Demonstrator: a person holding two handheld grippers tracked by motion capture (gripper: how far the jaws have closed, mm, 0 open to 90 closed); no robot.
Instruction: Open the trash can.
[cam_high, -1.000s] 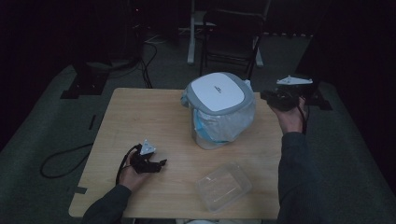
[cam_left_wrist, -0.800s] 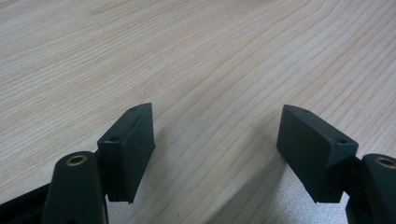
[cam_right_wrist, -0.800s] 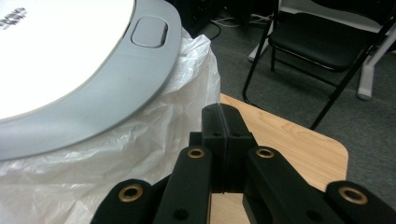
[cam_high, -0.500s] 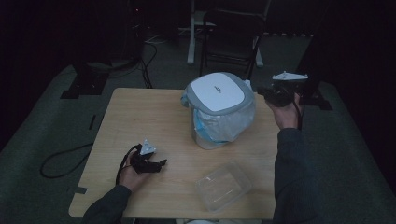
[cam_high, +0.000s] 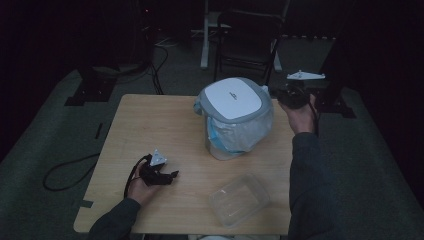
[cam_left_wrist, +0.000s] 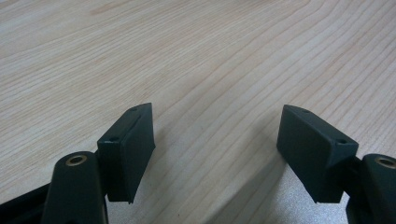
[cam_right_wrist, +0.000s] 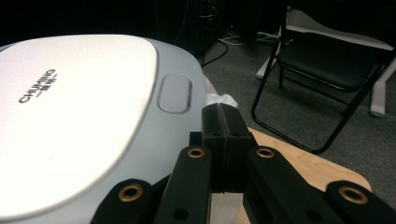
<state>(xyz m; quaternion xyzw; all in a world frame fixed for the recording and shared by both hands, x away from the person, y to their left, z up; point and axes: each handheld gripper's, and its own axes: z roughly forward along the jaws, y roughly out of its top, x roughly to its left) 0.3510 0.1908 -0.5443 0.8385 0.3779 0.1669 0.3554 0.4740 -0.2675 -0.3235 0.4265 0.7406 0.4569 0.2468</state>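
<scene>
Over the table (cam_high: 150, 125), right gripper (cam_high: 286, 96) has neared the bin (cam_high: 235, 117).

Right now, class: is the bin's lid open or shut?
Shut: the white lid lies flat on the grey bin, its bag hanging beneath.

Dark long sleeves (cam_high: 306, 165) are worn. Black grippers (cam_right_wrist: 223, 122) are fitted with brass-ringed screws, grey three-cornered plates (cam_high: 158, 157) and black cables (cam_high: 131, 175).

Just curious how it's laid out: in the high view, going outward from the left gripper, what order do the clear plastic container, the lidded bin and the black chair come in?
From the left gripper:
1. Clear plastic container, at the near edge.
2. Lidded bin, mid-table.
3. Black chair, on the floor beyond the table.
</scene>
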